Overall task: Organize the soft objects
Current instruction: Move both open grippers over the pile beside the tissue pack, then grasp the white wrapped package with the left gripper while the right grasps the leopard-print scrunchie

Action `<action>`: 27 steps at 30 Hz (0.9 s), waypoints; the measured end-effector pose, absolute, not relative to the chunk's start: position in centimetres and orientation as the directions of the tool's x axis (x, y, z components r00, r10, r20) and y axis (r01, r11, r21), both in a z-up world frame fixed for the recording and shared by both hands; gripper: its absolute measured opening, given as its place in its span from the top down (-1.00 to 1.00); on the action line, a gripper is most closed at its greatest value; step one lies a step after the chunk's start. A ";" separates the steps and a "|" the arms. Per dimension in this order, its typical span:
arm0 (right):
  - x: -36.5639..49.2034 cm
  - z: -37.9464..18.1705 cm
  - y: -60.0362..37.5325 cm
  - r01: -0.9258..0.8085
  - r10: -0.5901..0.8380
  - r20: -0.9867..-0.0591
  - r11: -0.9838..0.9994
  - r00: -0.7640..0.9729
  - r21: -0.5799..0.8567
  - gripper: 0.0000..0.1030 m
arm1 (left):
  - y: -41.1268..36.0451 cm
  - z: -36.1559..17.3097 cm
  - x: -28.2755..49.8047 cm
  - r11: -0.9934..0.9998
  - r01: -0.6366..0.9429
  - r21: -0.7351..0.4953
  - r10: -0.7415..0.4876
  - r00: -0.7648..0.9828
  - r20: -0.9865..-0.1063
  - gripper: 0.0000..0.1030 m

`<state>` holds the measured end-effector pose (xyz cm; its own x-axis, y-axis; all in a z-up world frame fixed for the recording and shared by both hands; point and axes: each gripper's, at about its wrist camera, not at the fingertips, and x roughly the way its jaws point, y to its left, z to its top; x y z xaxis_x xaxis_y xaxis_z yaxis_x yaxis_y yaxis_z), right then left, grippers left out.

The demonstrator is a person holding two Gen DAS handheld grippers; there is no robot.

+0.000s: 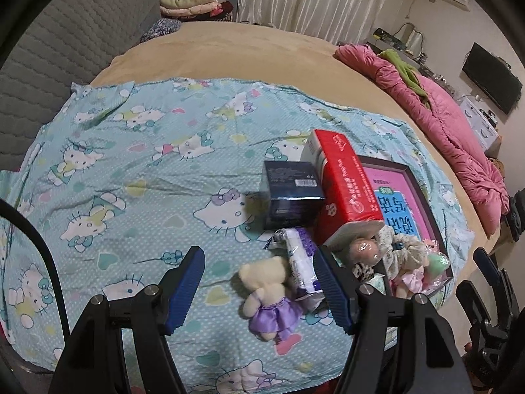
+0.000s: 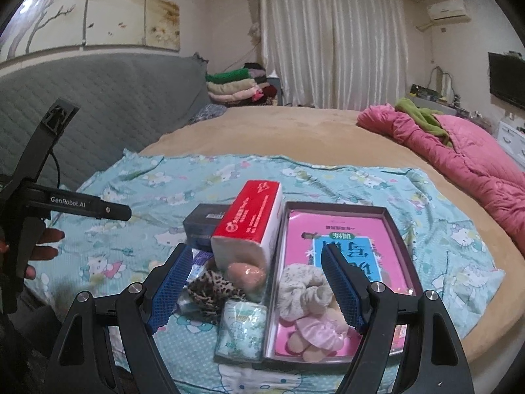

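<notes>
A cream plush bear in a purple dress [image 1: 267,298] lies on the Hello Kitty sheet [image 1: 131,170], between the fingers of my open, empty left gripper [image 1: 259,290]. A purple-white tissue pack [image 1: 302,262] lies beside it. A dark box lid with a pink bottom [image 2: 341,239] holds a grey scrunchie [image 2: 303,287] and a plush in a pink dress [image 2: 315,331]. My right gripper [image 2: 259,290] is open and empty above a leopard scrunchie [image 2: 213,287], a beige sponge [image 2: 246,274] and a green tissue pack [image 2: 241,331].
A red tissue box [image 2: 251,221] leans over a dark blue box [image 2: 200,226] left of the lid. A pink quilt [image 2: 466,164] lies at the bed's right side. Folded clothes [image 2: 236,85] are stacked at the back. A grey headboard [image 2: 98,98] is at the left.
</notes>
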<state>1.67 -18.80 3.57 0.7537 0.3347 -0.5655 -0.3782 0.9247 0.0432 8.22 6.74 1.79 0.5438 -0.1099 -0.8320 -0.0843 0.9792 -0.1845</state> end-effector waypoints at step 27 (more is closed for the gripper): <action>3.8 -5.3 -12.1 -0.586 0.333 -0.730 0.802 0.597 -0.114 -0.59 | 3.1 -5.5 11.6 0.967 -0.044 -0.250 -0.211 0.404 -0.890 -0.32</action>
<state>3.84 -12.10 -5.31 0.5975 0.3328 -0.7296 -0.5859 0.8024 -0.1139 11.65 3.14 -5.52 0.4042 -0.2115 -0.8899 -0.0440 0.9673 -0.2498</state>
